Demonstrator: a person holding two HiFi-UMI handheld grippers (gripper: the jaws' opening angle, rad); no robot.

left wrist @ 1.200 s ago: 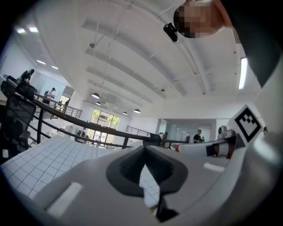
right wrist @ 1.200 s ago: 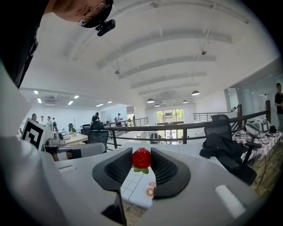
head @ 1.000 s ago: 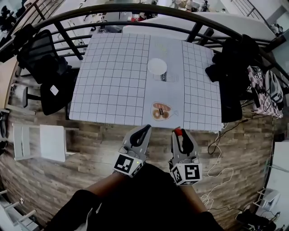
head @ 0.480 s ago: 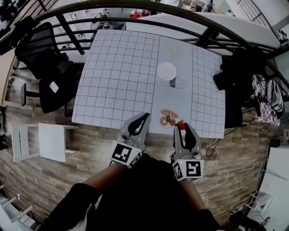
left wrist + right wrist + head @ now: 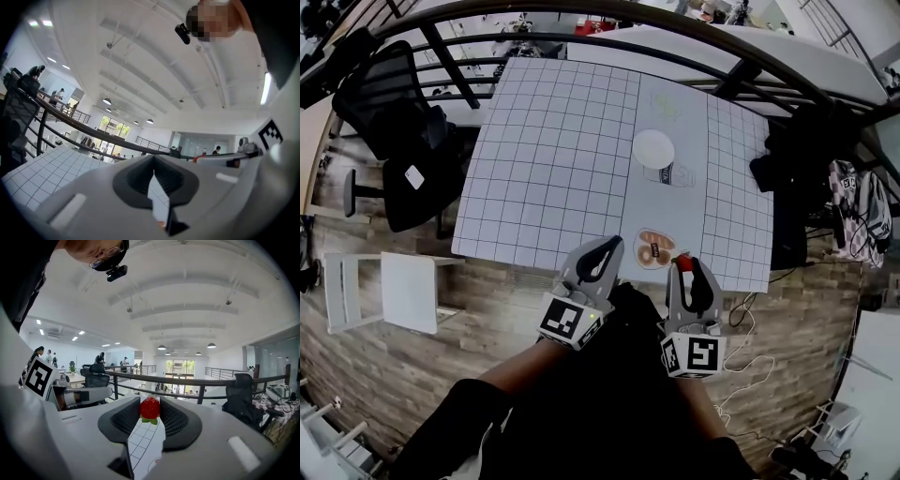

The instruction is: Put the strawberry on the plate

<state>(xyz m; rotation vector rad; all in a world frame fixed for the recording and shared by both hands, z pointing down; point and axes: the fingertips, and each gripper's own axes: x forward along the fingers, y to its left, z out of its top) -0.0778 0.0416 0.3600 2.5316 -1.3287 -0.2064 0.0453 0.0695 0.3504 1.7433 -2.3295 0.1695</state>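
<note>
We see the right gripper [image 5: 686,266] clenched on the strawberry [image 5: 684,264]. In the right gripper view the red fruit [image 5: 150,408] sits pinched between the two dark ribbed pads at their far tips, with its green leaves pointing down. The left gripper [image 5: 612,245] holds nothing. In its own view the pads meet at their tips, with only a thin wedge of the table showing through lower down, so we read its jaws as closed and empty [image 5: 153,165]. From the head view both grippers reach forward side by side at the near edge of the table [image 5: 544,169], which is covered in a white cloth with a dark grid. The left gripper is to the left of a small patterned dish [image 5: 654,249] and the right gripper is to its right. The strawberry appears just beside that dish's right rim. It is carried in the air, and from this steep angle we cannot tell whether it hangs over the cloth or just short of the table edge. A round white plate [image 5: 653,148] lies further back on the table, well apart from the strawberry, and a bottle [image 5: 673,175] lies on its side just in front of it. The small dish holds some brownish pieces that we cannot identify. A black office chair [image 5: 389,122] stands to the left of the table. Dark clothing [image 5: 787,169] is draped at the table's right side. A dark curved railing [image 5: 581,13] runs behind the table. The floor [image 5: 441,337] is wooden planks.
</note>
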